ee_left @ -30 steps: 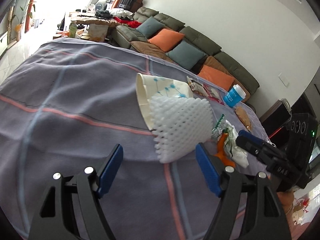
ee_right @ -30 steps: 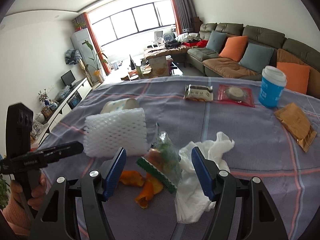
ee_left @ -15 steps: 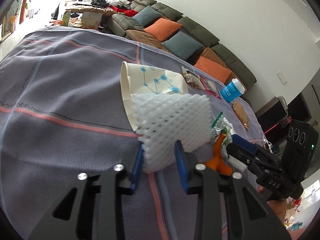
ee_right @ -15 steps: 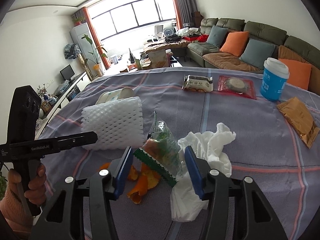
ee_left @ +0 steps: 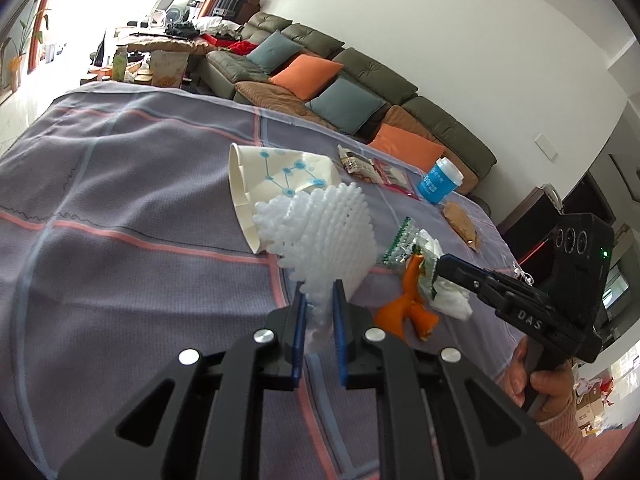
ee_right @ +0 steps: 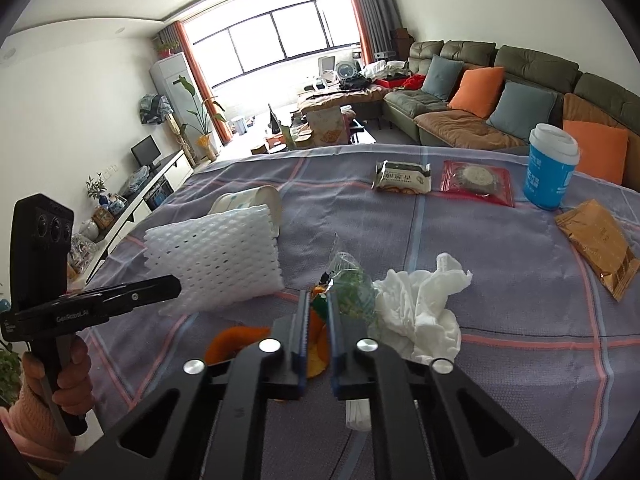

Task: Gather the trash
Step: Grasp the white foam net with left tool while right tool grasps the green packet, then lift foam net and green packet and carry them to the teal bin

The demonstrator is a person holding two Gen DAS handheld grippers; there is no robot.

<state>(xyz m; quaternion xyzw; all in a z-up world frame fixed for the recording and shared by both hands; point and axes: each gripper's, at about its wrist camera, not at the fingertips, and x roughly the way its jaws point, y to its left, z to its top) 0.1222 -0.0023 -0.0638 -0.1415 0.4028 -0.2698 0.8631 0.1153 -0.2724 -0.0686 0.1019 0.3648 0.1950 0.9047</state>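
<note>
we are in a living room with a long green sofa (ee_right: 520,80) under orange and grey-blue cushions, working over a table spread with a purple plaid cloth (ee_left: 120,208). our left gripper (ee_left: 318,292) has just been closing and now pinches the near edge of the white foam net (ee_left: 328,236), which leans against a tipped paper cup (ee_left: 276,184). our right gripper (ee_right: 318,300) has also just been closing, and its blue pads clamp the crinkled green-and-clear wrapper (ee_right: 350,284) that lies over orange peel (ee_right: 236,340), just beside a crumpled white tissue (ee_right: 420,304). farther back on the cloth sit two sealed snack packets (ee_right: 402,177), a blue lidded cup (ee_right: 550,168) and a brown packet (ee_right: 600,240), well apart from the trash.
</note>
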